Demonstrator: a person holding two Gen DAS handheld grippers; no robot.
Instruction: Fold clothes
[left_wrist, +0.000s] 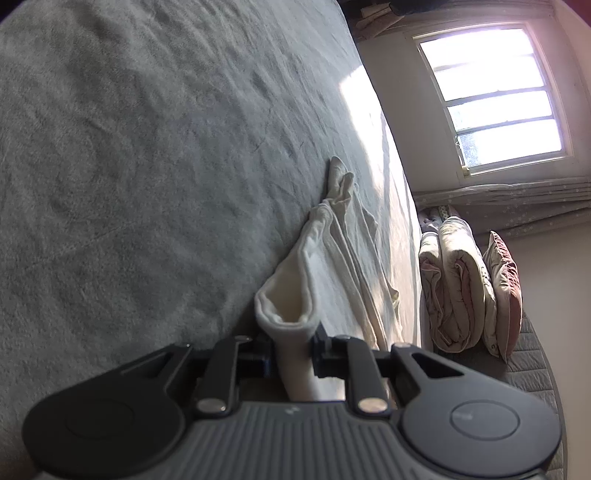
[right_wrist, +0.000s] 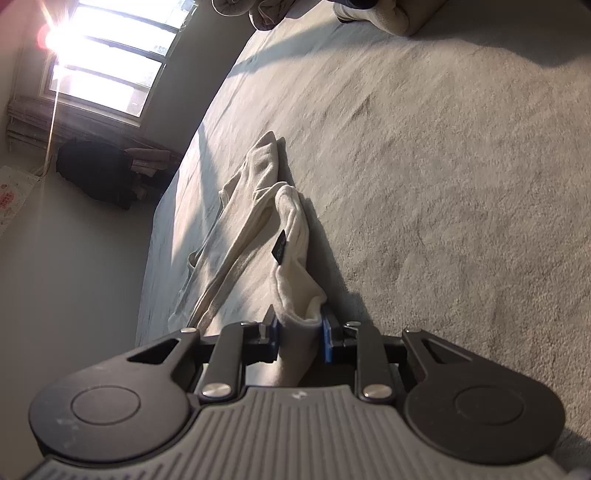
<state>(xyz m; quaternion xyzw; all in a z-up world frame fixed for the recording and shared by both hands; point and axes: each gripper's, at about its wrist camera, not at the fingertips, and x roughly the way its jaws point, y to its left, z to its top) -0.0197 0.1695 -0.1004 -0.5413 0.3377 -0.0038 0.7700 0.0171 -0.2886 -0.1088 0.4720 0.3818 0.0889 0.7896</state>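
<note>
Cream knit cloth, soft and limp: the garment (left_wrist: 343, 251) lies stretched in long creases along the grey blanket (left_wrist: 147, 166) near the bed's edge, strung between your 2 tools. Your left gripper (left_wrist: 291, 354) is closed on a thick hemmed edge at one end; your right gripper (right_wrist: 299, 332) is clamped on a like edge at the other, just past the dark label (right_wrist: 279, 246). Expect it to be light, sagging wherever unsupported and bunching easily. Grip the doubled hems, not the thin middle, and keep it gently taut.
</note>
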